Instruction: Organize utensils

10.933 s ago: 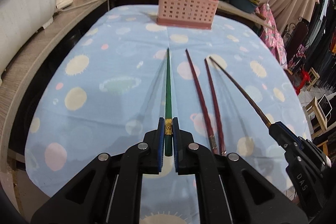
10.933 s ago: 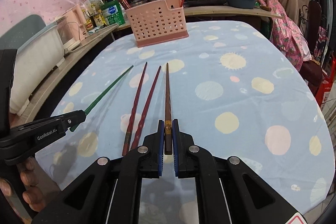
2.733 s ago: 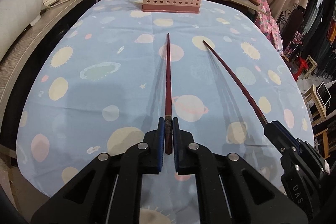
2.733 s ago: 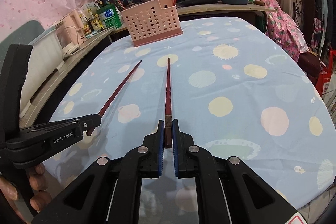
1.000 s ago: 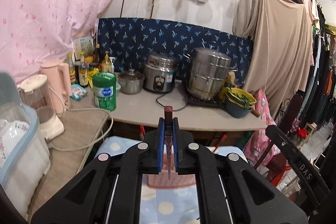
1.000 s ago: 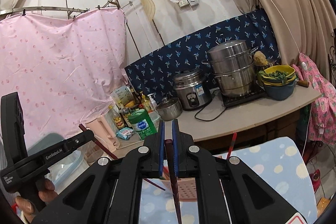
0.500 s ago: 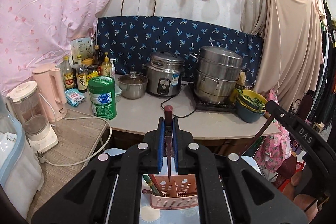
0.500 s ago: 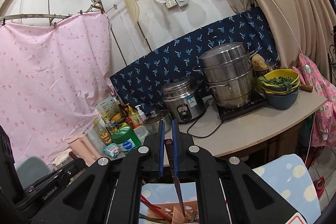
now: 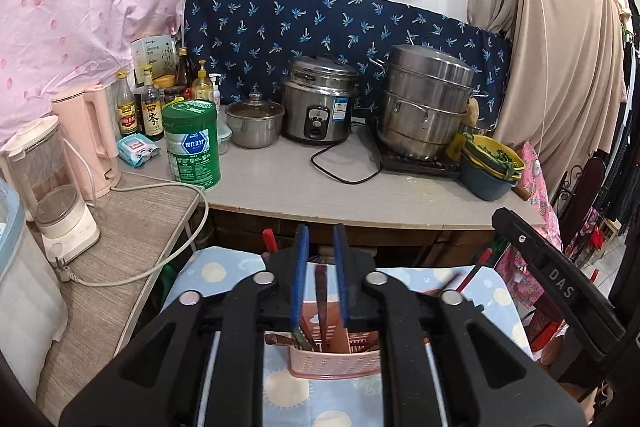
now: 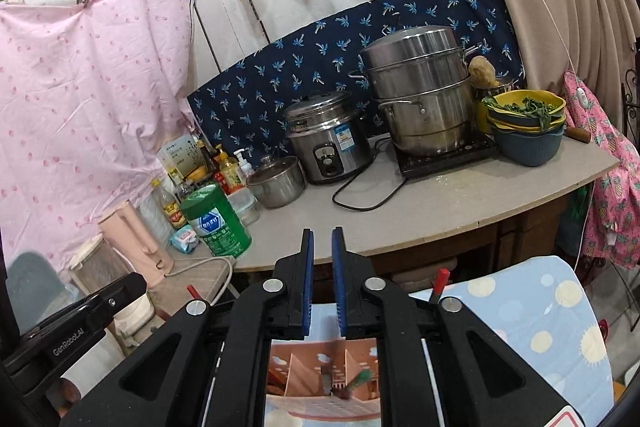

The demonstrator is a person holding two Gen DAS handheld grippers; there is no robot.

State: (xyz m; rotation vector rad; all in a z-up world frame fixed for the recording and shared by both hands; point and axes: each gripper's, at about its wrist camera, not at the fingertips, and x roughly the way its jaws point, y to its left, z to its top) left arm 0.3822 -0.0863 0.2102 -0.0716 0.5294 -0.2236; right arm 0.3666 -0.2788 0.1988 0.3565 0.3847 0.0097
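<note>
The pink perforated utensil basket stands on the spotted blue cloth right below both grippers, and several chopsticks lean inside it. My left gripper hangs over it with its jaws opening. A dark red chopstick stands between the blue pads with a gap on each side, its lower end down in the basket. My right gripper is also over the basket with its jaws opening and nothing between the pads. A blurred dark chopstick drops into the compartment beneath, beside a green one.
Behind the table runs a counter with a rice cooker, a steel steamer pot, a green tin, bottles and stacked bowls. A pink kettle and a blender stand on the left shelf. A hand holds the left gripper.
Both grippers have sunk and come forward over the basket. Their jaws, shut on a red chopstick each, have parted, and both chopsticks have slid down into the basket.
</note>
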